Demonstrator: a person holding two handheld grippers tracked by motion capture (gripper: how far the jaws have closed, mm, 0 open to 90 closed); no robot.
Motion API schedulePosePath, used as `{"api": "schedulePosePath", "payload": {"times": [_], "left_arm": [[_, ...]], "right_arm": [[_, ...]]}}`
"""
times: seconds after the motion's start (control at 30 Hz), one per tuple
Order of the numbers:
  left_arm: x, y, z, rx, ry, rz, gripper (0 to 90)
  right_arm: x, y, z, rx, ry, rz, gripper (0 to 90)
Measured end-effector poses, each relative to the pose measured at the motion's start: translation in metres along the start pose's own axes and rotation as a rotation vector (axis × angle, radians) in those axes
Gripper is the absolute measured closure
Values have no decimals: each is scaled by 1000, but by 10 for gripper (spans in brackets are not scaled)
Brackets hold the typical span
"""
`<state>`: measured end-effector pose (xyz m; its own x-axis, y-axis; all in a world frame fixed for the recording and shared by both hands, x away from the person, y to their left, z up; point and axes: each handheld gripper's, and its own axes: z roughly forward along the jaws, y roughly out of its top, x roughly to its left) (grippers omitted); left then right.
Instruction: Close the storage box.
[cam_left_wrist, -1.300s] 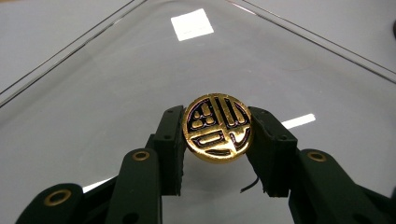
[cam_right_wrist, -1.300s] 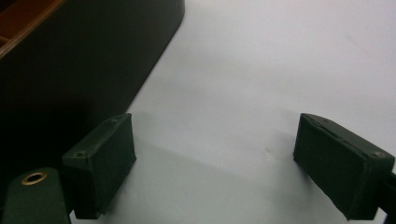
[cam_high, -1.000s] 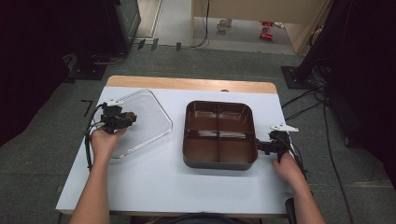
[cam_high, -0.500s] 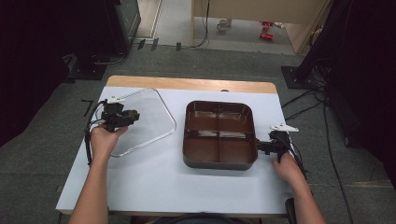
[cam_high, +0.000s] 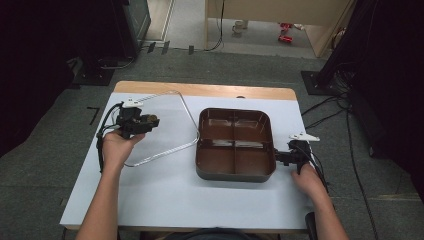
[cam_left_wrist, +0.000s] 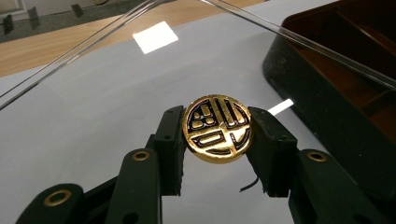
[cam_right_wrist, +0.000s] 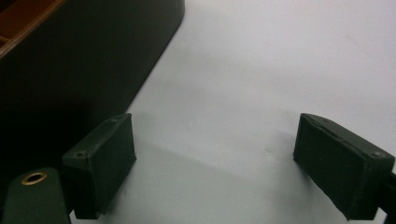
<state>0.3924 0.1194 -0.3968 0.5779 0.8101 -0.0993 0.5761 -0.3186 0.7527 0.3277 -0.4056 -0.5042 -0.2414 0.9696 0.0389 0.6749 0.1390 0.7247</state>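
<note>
A clear plastic lid (cam_high: 167, 125) hangs tilted over the left of the white table, its right edge close to the tray. My left gripper (cam_high: 150, 121) is shut on the lid's round gold knob (cam_left_wrist: 217, 128), which sits squeezed between the two black pads. The brown four-compartment tray (cam_high: 235, 175) lies open at the table's middle right, and its dark wall (cam_left_wrist: 327, 107) rises to the right of the knob. My right gripper (cam_high: 277, 157) rests low at the tray's right side, jaws wide apart over bare table (cam_right_wrist: 215, 163), with the tray wall (cam_right_wrist: 70, 70) just beside its left pad.
The white tabletop (cam_high: 175, 200) has free room in front of the tray and under the lid. A wooden strip (cam_high: 200, 90) runs along the far edge. Cables and dark stands (cam_high: 325, 80) sit on the floor beyond the table.
The left hand has lifted the lid off the table and tipped it up, carrying it a little toward the tray. The right gripper has stayed where it was.
</note>
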Motion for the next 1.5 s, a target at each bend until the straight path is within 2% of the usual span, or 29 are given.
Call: {"api": "schedulePosePath", "payload": {"times": [0.2, 0.33, 0.5, 0.83, 1.23, 1.5], "left_arm": [[-12, 7, 1, -5, -59, 6, 594], [-23, 11, 2, -13, -62, 31, 594], [-35, 16, 6, -26, -84, 54, 594], [-54, 28, 20, -17, -124, 98, 594], [-82, 45, 42, -13, -172, 129, 594], [-99, 49, 53, -7, -193, 149, 594]], "right_arm": [[0, 0, 0, 0, 0, 0, 122], [0, 0, 0, 0, 0, 0, 122], [0, 0, 0, 0, 0, 0, 122], [0, 0, 0, 0, 0, -1, 122], [0, 0, 0, 0, 0, 0, 122], [0, 0, 0, -1, 0, -4, 122]]}}
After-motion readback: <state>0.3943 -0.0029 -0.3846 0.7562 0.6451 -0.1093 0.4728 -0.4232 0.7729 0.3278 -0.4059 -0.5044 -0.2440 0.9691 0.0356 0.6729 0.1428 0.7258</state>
